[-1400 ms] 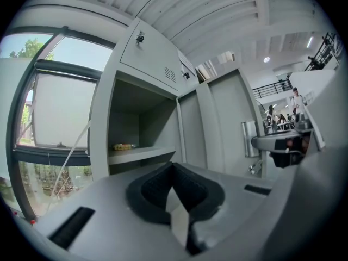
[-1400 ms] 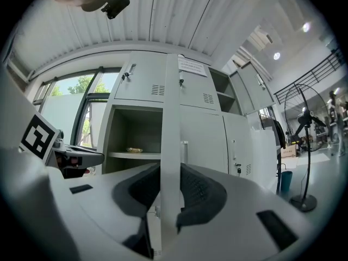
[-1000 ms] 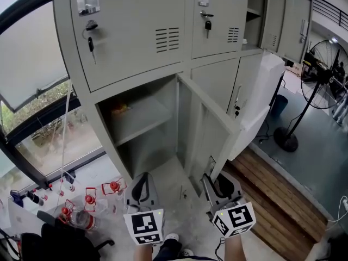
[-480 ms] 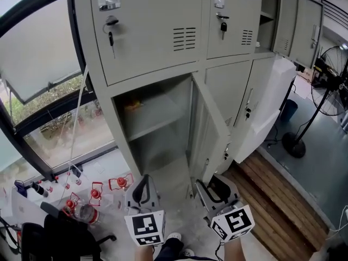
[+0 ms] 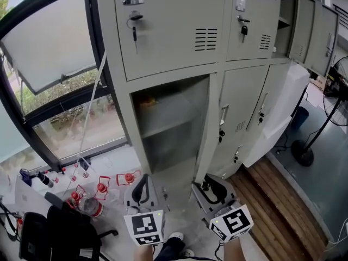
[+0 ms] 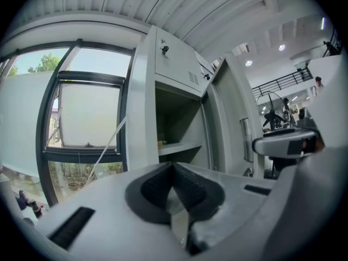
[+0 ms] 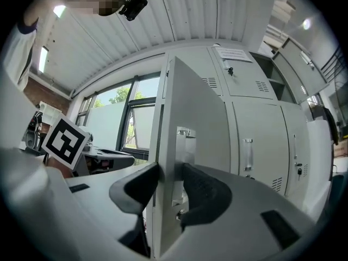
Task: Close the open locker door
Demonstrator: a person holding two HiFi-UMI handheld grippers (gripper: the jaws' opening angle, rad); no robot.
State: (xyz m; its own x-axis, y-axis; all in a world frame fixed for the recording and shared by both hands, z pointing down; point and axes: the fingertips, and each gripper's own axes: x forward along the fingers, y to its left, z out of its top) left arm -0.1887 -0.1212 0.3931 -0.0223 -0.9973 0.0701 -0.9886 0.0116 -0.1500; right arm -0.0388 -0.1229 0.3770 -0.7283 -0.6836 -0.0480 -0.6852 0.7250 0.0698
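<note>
Bank of grey metal lockers [image 5: 168,31] across the top and right of the head view, most doors shut. To its left, a dark-framed window [image 5: 54,58] with greenery outside. At lower right, wooden floorboards [image 5: 277,200], and above them a white panel [image 5: 283,107] leaning against the lockers. Beside that, a black standing fan [image 5: 302,152], partly cut off by the frame.

In the lower row, one compartment [image 5: 174,145] standing open, with a shelf [image 5: 166,125] across it and a small orange thing [image 5: 149,99] at the back, too small to name. Open locker door [image 5: 208,129] at the compartment's right side, swung out toward the camera, seen nearly edge-on, not yet shut.

Right gripper [image 5: 209,182] low at the door's free edge, pointing level. Jaws apart, just been opening, with the door's edge between them. One pad against the door's left face. The other close beside the face bearing a metal fitting [image 7: 186,145]; contact there unclear.

Left gripper [image 5: 143,182] just left of the right one, before the open compartment, clear of the door. Pads meeting at the tips, nothing between.

On the floor at left, a cluster of small red-topped containers [image 5: 101,189]. Keys [image 5: 134,30] hanging in the upper doors' locks.
</note>
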